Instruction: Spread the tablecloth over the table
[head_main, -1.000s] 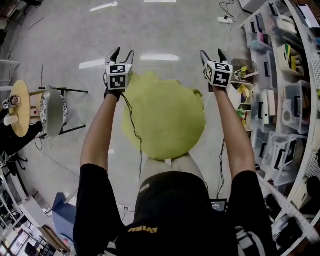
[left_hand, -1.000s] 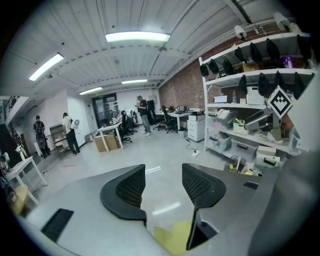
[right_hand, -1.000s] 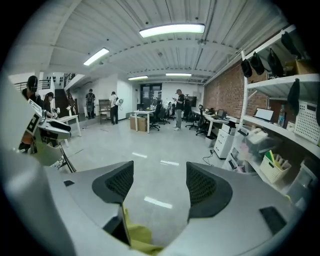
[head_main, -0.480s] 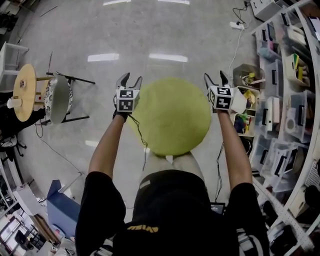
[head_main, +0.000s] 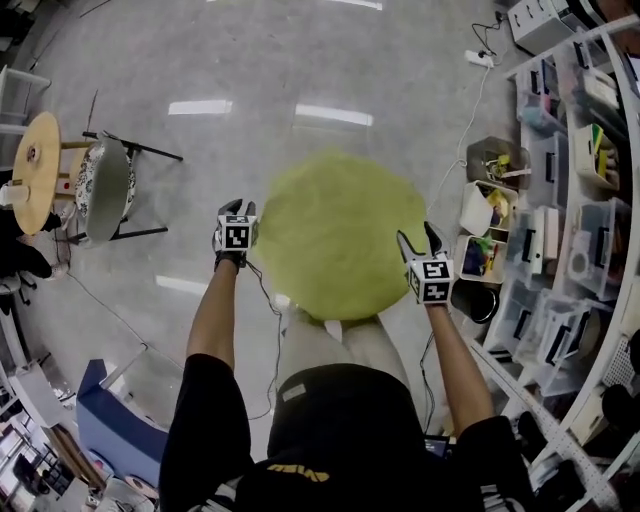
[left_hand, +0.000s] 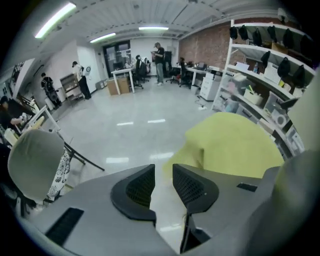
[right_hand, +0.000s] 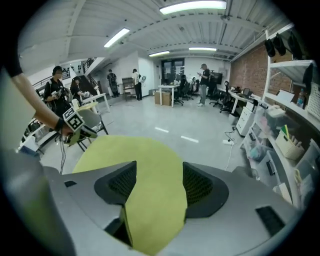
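Tablecloth (head_main: 335, 235): plain yellow-green, lying as 1 smooth round disc that hides the worktop, directly ahead of me between my 2 tongs. Left tongs (head_main: 238, 207) sit just beside its left edge and have just been closing to a narrow gap, with only floor (left_hand: 140, 125) showing through. Right tongs (head_main: 416, 236), at its right edge, have closed slightly but are widely spread, with cloth between them, not visibly pinched.

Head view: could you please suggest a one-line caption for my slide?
Seen from above, the yellow-green tablecloth lies spread round before the person, beside shelves of bins.
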